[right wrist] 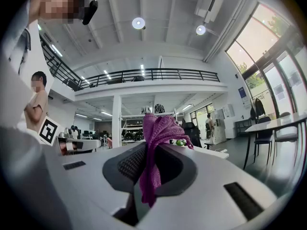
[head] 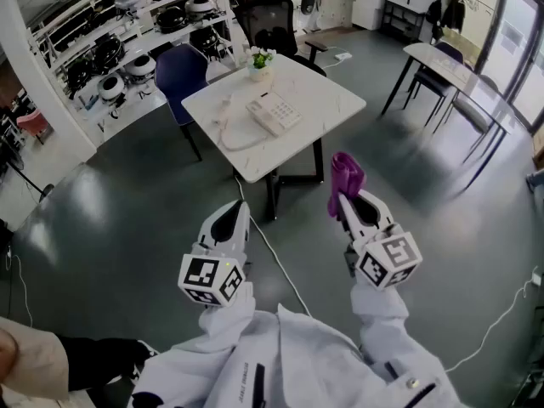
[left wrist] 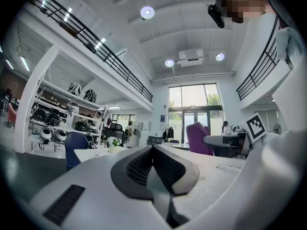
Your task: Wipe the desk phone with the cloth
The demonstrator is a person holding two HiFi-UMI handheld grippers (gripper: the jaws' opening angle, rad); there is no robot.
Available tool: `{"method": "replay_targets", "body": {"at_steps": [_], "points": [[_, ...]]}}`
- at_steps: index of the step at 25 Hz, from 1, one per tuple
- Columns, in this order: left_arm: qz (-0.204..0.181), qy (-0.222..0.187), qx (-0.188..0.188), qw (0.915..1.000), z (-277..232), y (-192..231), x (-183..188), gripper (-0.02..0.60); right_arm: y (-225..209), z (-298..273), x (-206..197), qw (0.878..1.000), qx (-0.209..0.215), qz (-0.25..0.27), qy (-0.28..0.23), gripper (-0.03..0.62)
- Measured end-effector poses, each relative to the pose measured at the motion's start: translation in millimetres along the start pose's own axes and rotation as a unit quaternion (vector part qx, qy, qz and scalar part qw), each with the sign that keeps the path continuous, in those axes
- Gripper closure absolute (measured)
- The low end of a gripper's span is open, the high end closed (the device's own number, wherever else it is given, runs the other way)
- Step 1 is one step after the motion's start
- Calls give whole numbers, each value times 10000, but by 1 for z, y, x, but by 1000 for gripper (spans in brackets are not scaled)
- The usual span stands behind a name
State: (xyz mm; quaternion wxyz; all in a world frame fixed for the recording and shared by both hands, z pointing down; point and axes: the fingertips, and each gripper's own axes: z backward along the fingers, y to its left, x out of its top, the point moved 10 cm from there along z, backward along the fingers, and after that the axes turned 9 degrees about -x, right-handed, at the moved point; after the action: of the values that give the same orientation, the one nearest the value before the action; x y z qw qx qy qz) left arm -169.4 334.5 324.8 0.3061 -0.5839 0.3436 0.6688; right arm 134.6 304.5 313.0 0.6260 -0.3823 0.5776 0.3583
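Right gripper (head: 342, 201) pinches the purple cloth (head: 346, 175) (its bottom end hides between the jaws). Left gripper (head: 239, 208) is closed with nothing in it. Far ahead, the desk phone (head: 273, 112) sits on the white table (head: 331, 100), its buttons too small to read.

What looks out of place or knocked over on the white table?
Nothing looks spilled or tipped. The desk phone lies flat on the table and the small plant stands upright. Only the phone cord looks untidy, sprawling in a loose loop beside the phone.
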Motion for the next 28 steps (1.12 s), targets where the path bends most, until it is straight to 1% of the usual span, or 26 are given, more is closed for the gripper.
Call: {"method": "replay_targets", "body": {"at_steps": [7, 16, 24, 28], "points": [[15, 2, -10, 10000, 0, -9, 4, 583, -3, 9, 5, 10000, 17, -7, 23, 557], [17, 2, -68, 10000, -11, -17, 1, 583, -16, 14, 2, 9999, -115, -85, 47, 557], [37, 24, -4, 10000, -27, -29, -5, 583, -36, 6, -3, 9999, 51, 5, 140, 557], [49, 48, 53, 10000, -38, -27, -9, 583, -46, -8, -10, 9997, 165, -14, 203, 557]]}}
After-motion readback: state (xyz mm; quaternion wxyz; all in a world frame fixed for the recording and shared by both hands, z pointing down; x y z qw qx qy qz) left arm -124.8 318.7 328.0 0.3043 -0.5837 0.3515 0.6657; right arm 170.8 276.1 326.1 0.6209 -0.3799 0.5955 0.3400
